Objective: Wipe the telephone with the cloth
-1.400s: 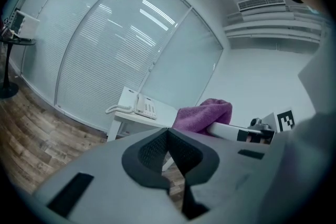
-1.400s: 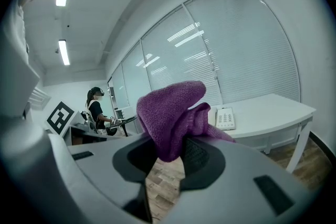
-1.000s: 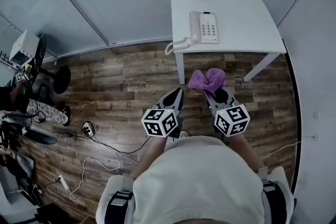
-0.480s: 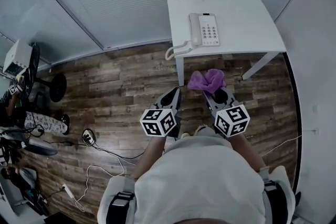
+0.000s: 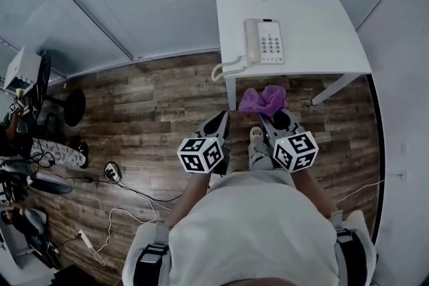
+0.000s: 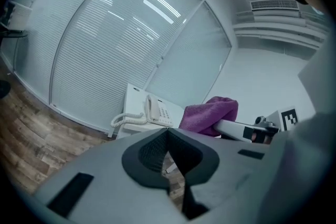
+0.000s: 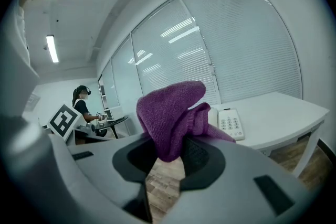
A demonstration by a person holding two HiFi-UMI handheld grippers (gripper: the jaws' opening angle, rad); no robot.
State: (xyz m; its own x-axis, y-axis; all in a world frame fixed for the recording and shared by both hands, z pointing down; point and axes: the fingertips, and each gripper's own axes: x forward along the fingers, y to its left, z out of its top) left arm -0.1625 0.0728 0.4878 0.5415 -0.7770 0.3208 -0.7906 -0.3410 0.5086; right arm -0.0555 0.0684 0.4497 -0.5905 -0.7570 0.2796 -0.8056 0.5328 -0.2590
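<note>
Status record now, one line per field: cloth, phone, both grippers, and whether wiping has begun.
cloth: purple cloth, bunched, held up short of the table
phone: cream phone on the white table, handset on its cradle, coiled cord hanging off the edge
right gripper: right gripper shut on the cloth
left gripper: left gripper shut, empty
wiping: not begun; cloth apart from the phone

Head view looks steeply down; both gripper views face the telephone (image 5: pixel 265 41).
</note>
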